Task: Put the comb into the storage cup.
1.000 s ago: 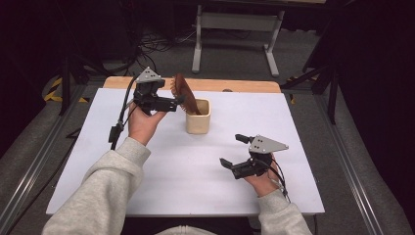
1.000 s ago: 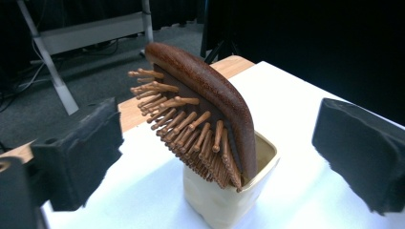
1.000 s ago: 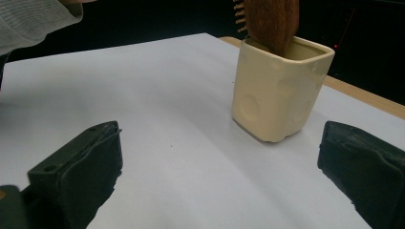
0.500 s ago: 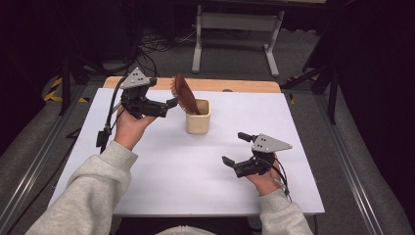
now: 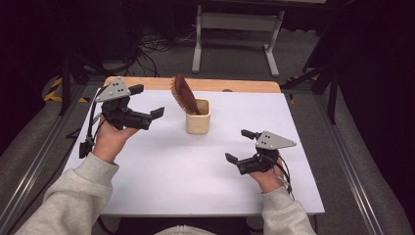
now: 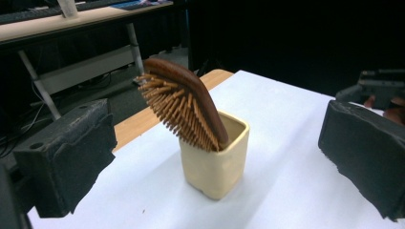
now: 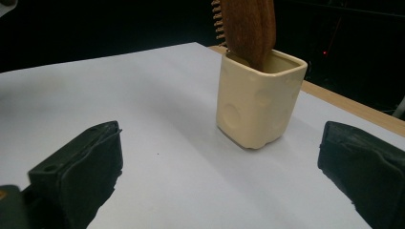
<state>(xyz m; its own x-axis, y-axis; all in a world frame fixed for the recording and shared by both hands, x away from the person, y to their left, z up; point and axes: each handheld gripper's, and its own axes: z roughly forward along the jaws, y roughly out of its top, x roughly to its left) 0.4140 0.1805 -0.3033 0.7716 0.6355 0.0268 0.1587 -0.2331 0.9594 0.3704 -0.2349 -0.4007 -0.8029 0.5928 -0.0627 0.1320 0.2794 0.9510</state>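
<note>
- On the left side of the white table (image 5: 161,176), a hand holds the left gripper (image 5: 149,105) up in the air. Its fingers (image 6: 67,152) are spread wide with nothing between them. They point toward the cup.
- Near the middle, toward the far edge, a small cream cup (image 5: 198,122) stands upright on the table. A brown wooden hairbrush (image 5: 185,94) sits in it, handle down. The brush leans to the left, and its bristles face left too.
- Down on the right, well apart from the cup, a hand holds the right gripper (image 5: 240,146) close to the table. Its fingers (image 7: 79,167) are spread wide too, holding nothing, and point toward the cup.
</note>
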